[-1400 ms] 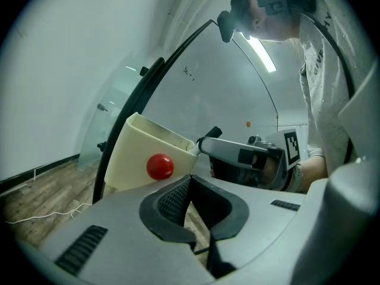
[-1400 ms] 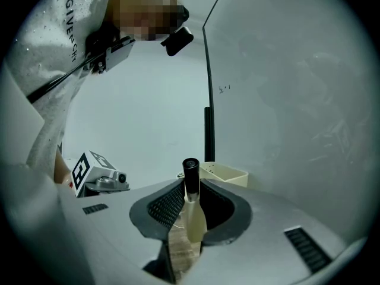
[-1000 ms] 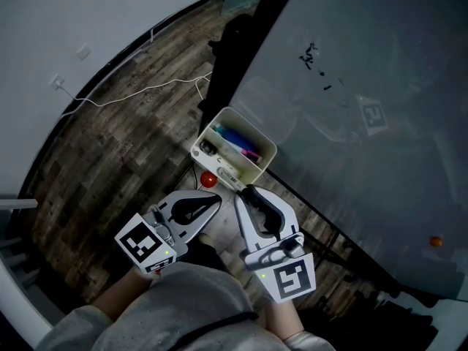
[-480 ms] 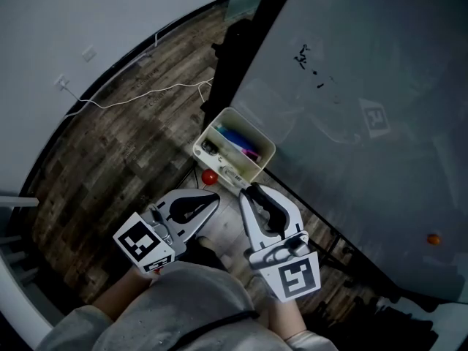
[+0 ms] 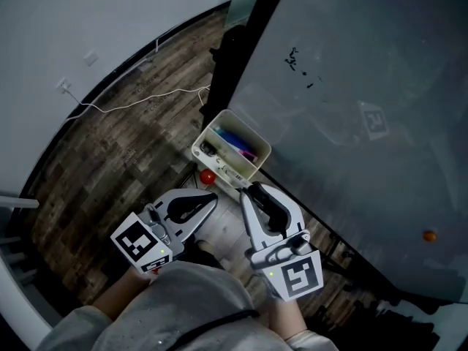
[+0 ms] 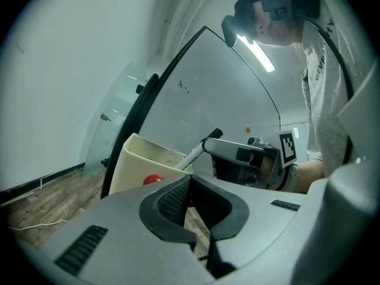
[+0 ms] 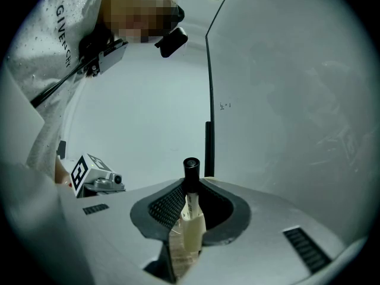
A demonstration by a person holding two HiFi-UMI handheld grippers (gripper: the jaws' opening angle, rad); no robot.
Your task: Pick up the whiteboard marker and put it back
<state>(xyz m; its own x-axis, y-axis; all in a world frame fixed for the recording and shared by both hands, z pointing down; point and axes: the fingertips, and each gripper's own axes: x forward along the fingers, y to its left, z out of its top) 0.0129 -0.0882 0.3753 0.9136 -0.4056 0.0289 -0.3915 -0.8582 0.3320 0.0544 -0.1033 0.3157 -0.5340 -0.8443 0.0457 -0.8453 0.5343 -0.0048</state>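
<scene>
Now I judge I'm in the return leg: my right gripper [image 7: 191,189] is clamped partway on the black-capped white whiteboard marker [image 7: 190,203], close to the cream plastic bin [image 6: 139,159]. My left gripper [image 6: 190,183] is closed on nothing. Next the marker needs lining up over the bin's mouth, then releasing.

**Pretty sure this is an office or meeting room**

The big giveaway is the huge grey whiteboard [image 5: 351,86]. It has a few black scribbles [image 5: 292,58] on it, and a cream tray [image 5: 257,165] of coloured pens [image 5: 235,141] sits at its lower edge. Otherwise it's a wood-plank floor [image 5: 110,174] and a plain white wall [image 5: 110,20] with a socket plate [image 5: 91,57]. A white cable [image 5: 139,101] trails along the floor, and there's a ceiling strip light [image 6: 256,51] overhead. It might be a classroom or lab corner instead, since so little of the room is in view.
</scene>
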